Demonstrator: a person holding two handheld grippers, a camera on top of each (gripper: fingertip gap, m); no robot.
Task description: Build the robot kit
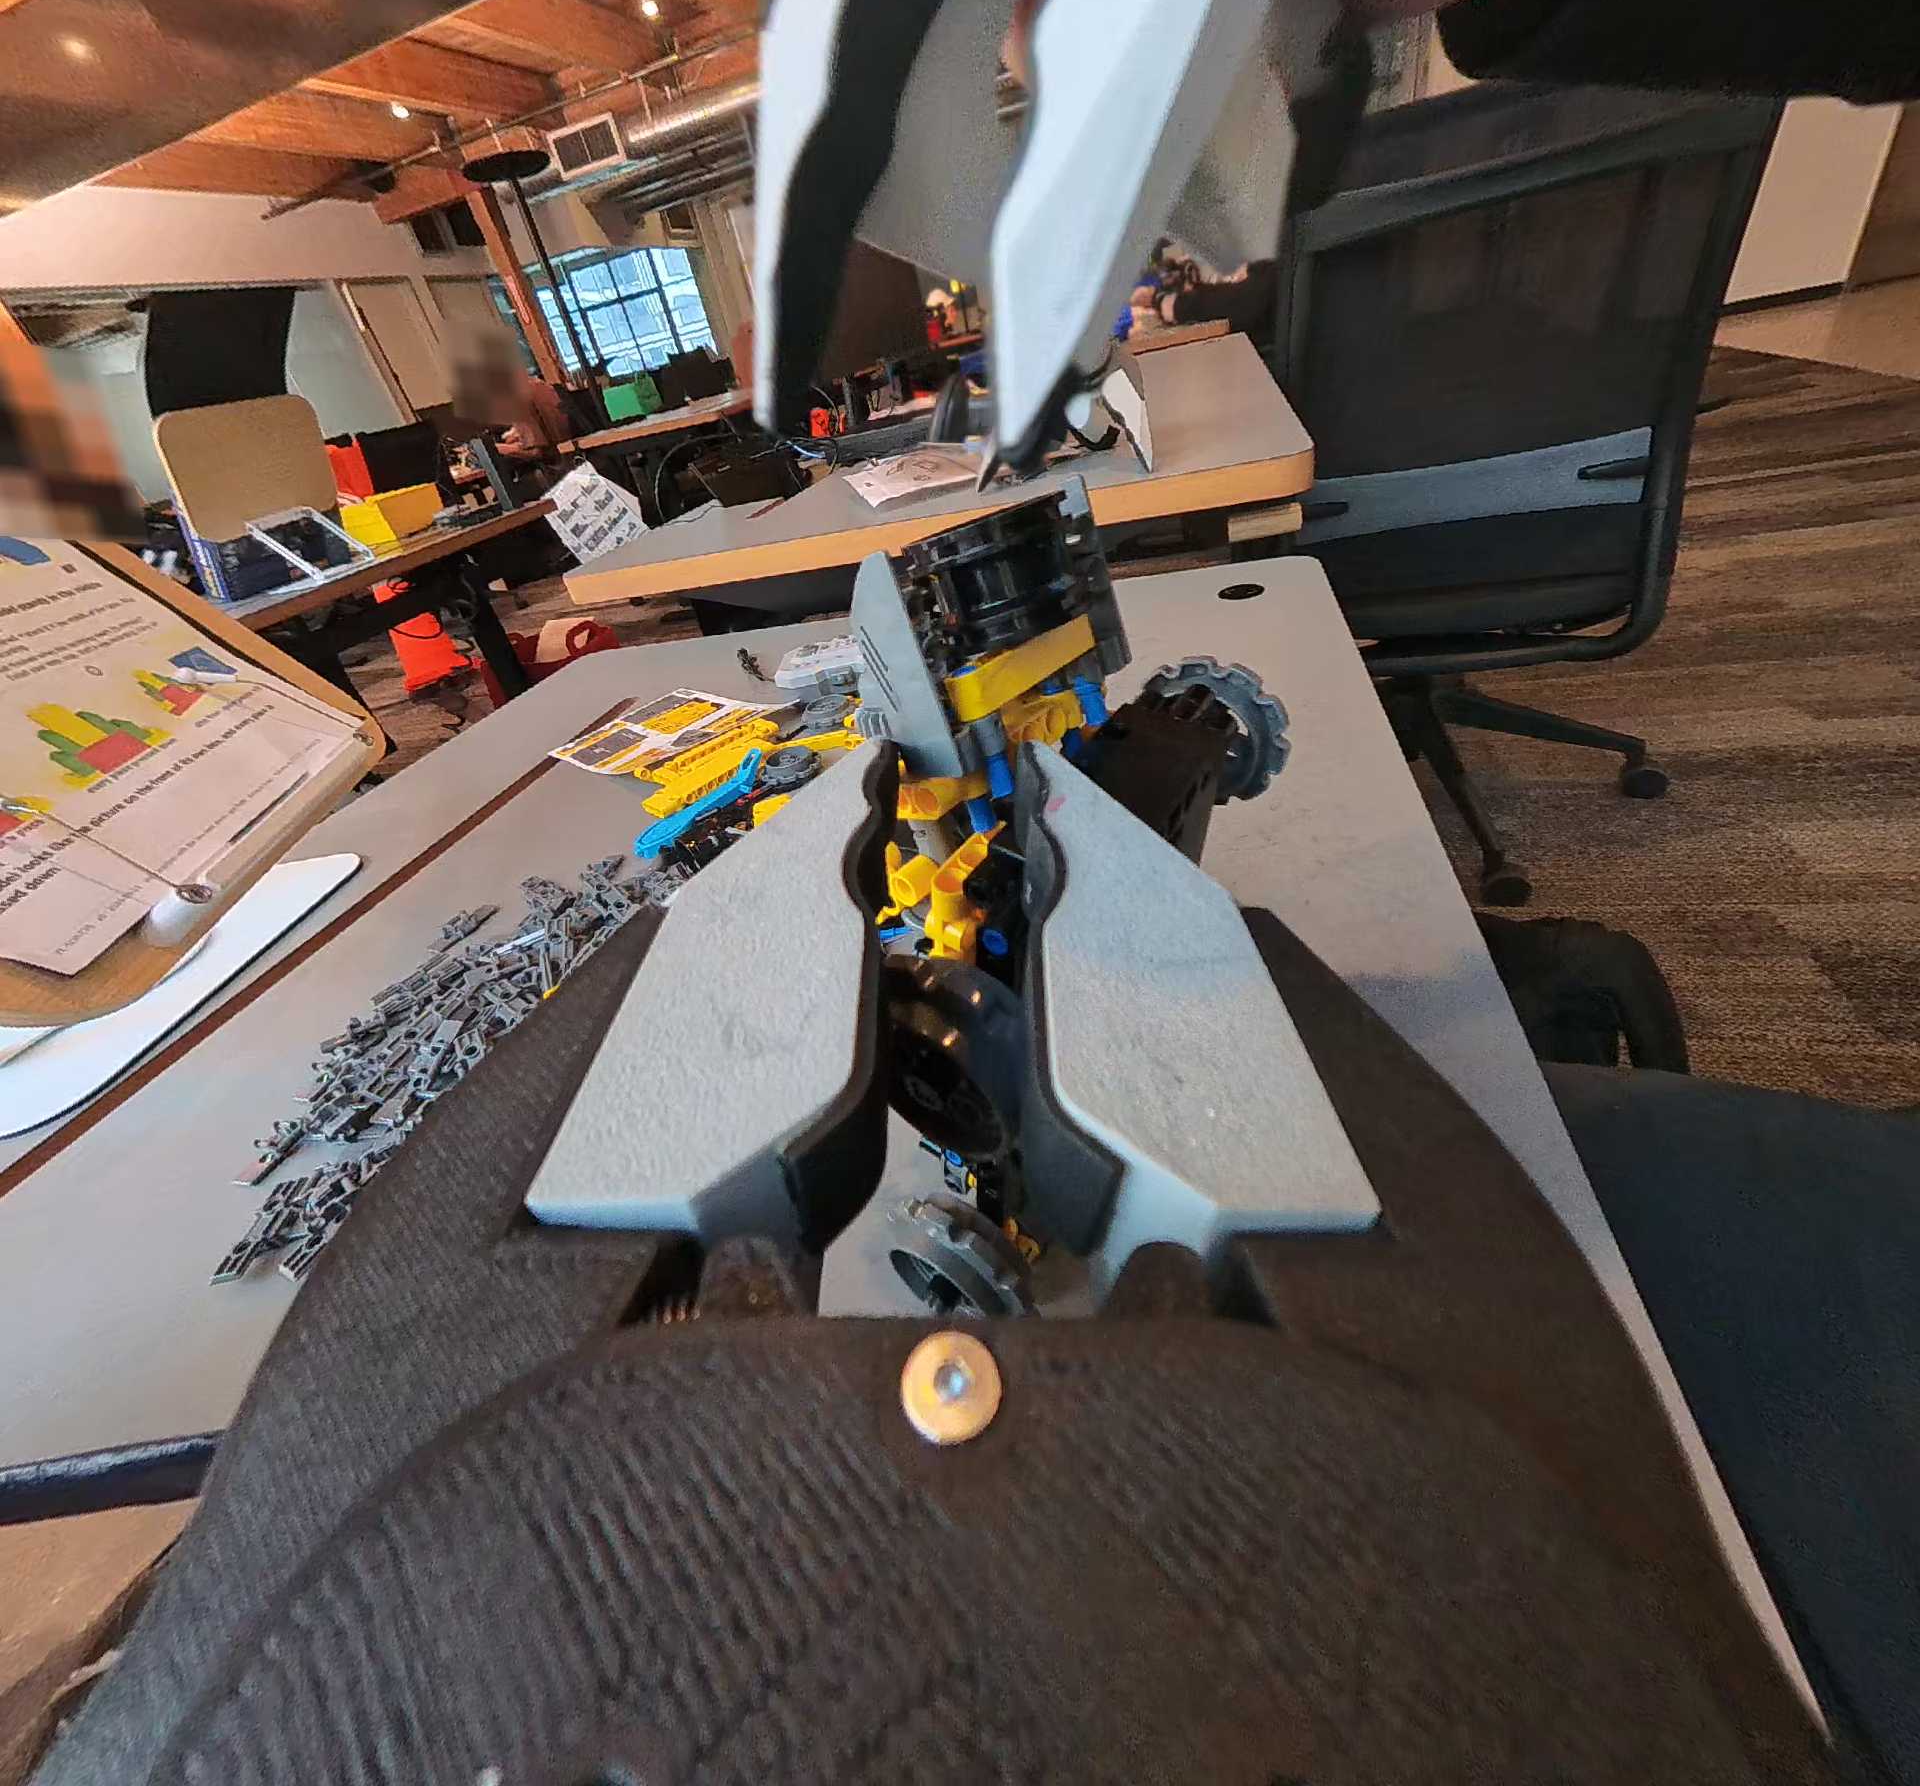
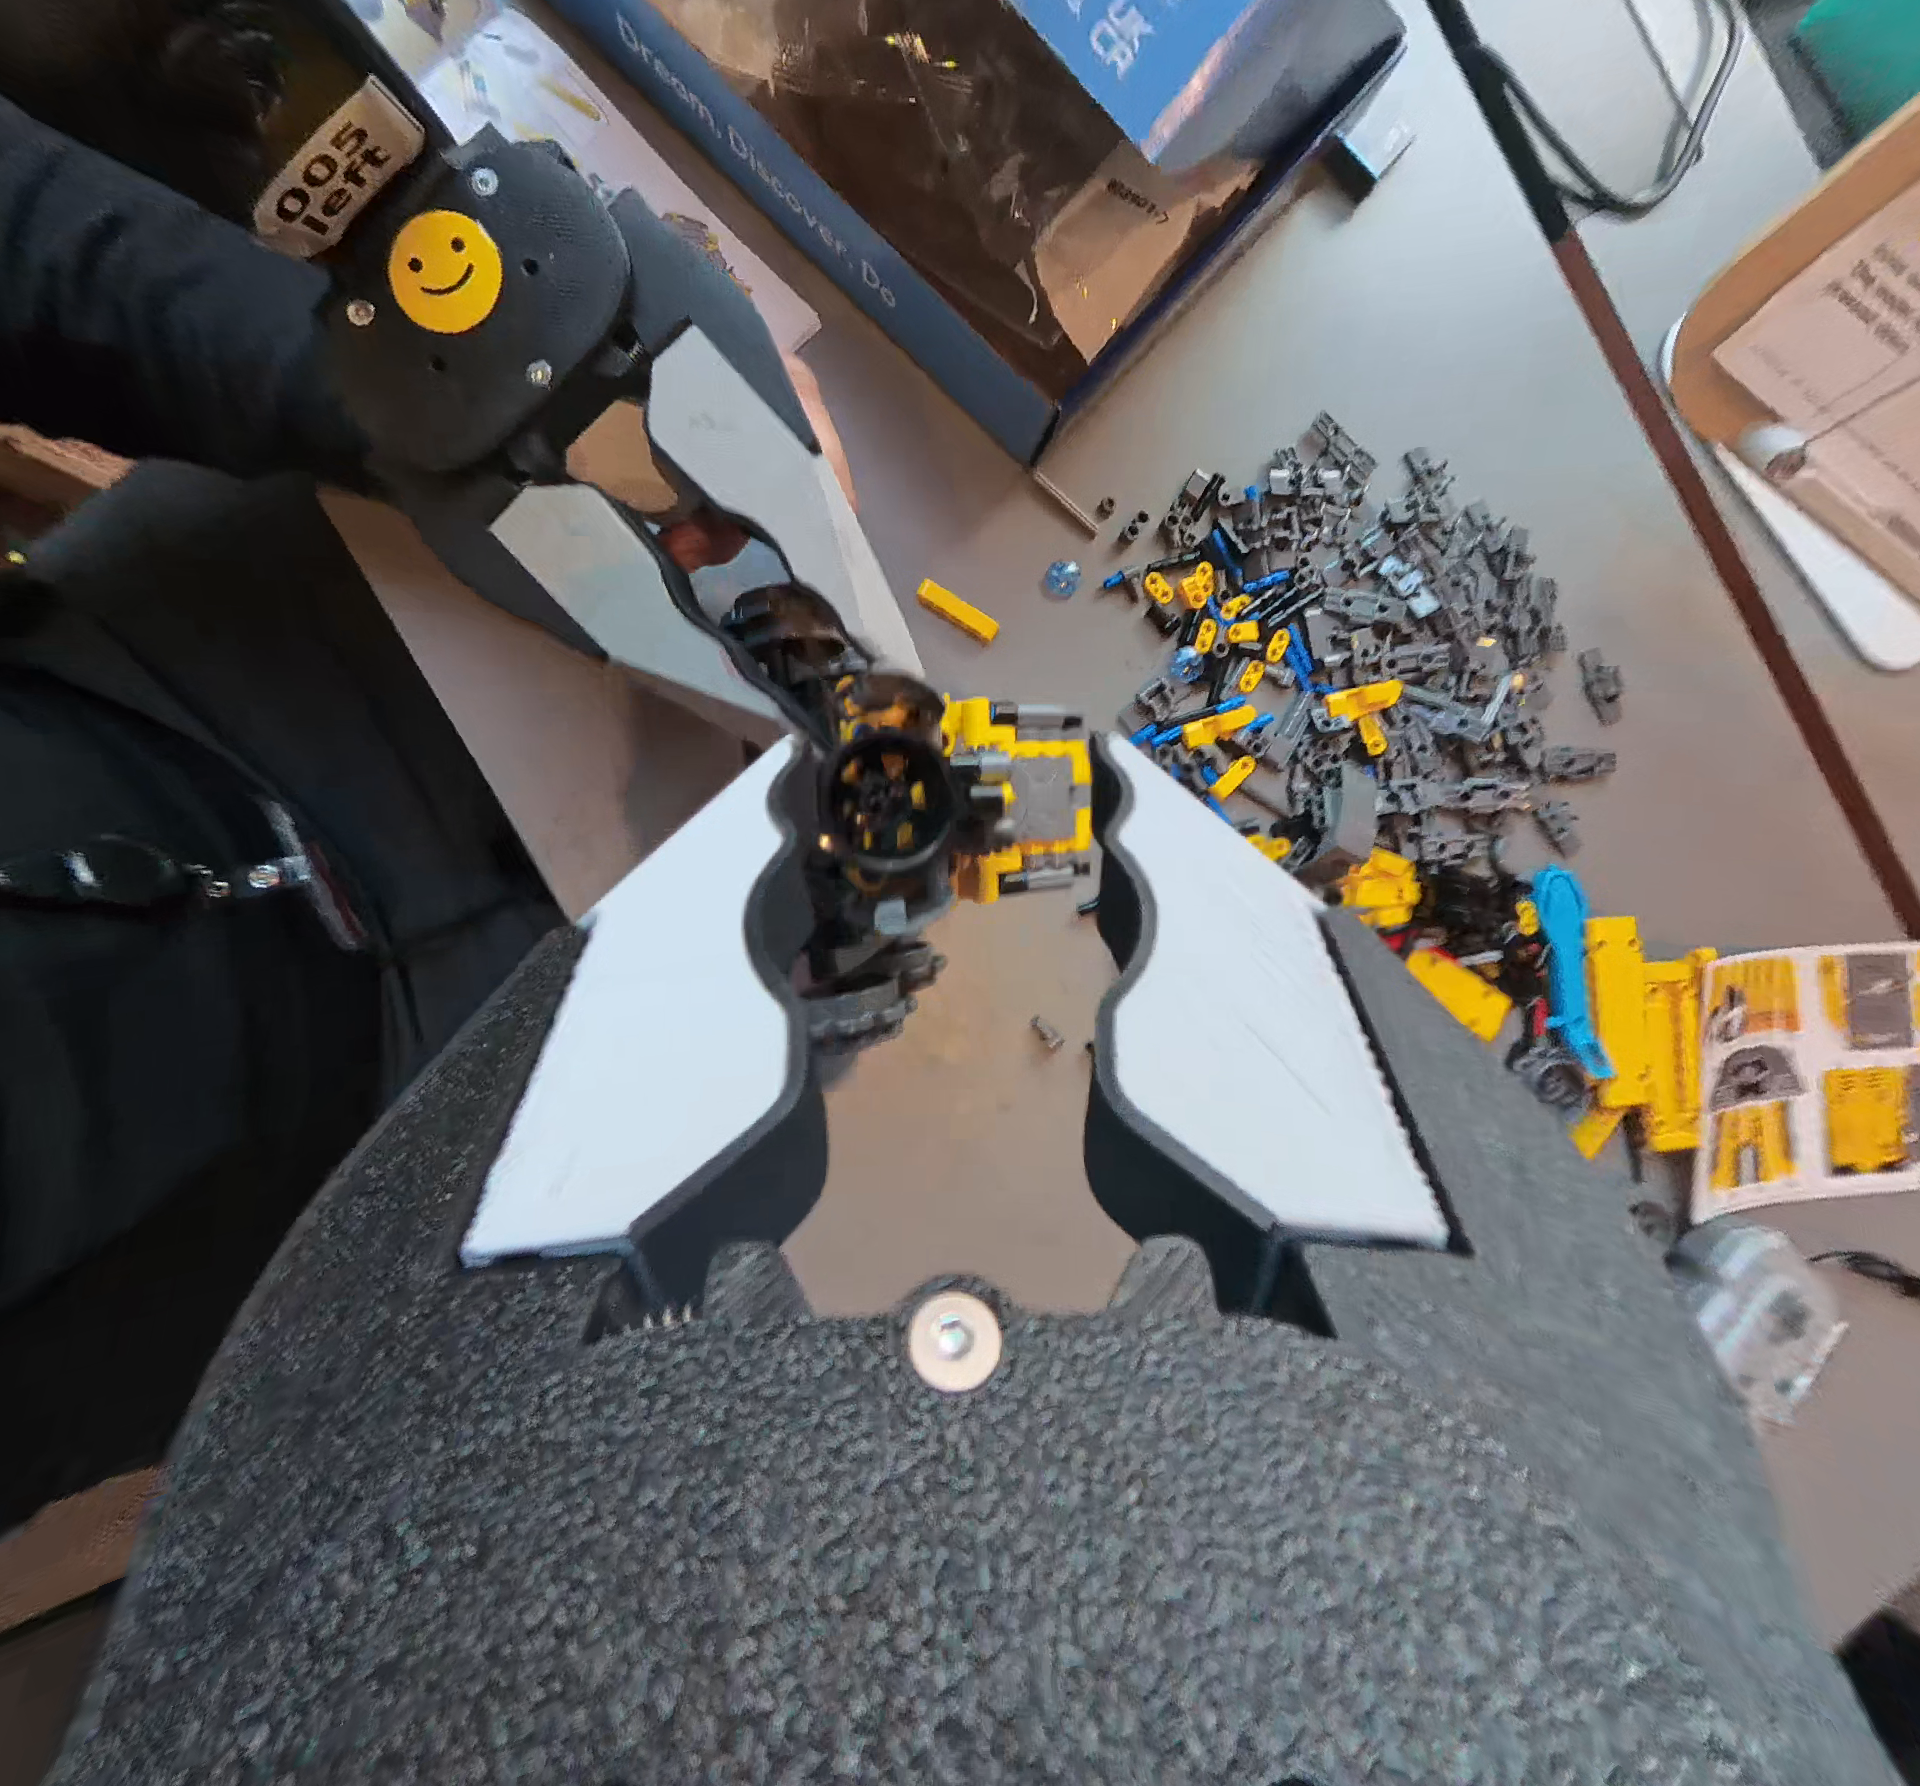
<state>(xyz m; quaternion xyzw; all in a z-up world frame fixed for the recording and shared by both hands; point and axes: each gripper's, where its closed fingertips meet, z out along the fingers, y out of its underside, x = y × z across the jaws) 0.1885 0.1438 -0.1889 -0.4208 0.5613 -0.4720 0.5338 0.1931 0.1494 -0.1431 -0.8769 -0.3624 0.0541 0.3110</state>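
Observation:
My left gripper [image 1: 956, 760] is shut on a partly built brick model [image 1: 997, 614] of yellow, black and grey parts with toothed grey wheels, and holds it upright over the grey table [image 1: 1330, 884]. My right gripper [image 1: 888, 448] hangs open just above the model's black drum top. In the right wrist view my right gripper [image 2: 951, 760] is open, with the model [image 2: 1039, 801] between its fingers. I cannot tell whether they touch it. The left gripper [image 2: 769, 635] reaches in from the upper left and clamps the model's lower part.
A pile of small grey parts [image 2: 1403, 614] and yellow and blue parts [image 2: 1558, 988] lie on the table beside a printed sheet [image 2: 1818, 1071]. An open blue box [image 2: 935, 178] stands behind. A signboard on a stand [image 1: 125, 749] is at the left, an office chair [image 1: 1507, 386] at the right. My hands' fingertips stand some 5 cm from each other.

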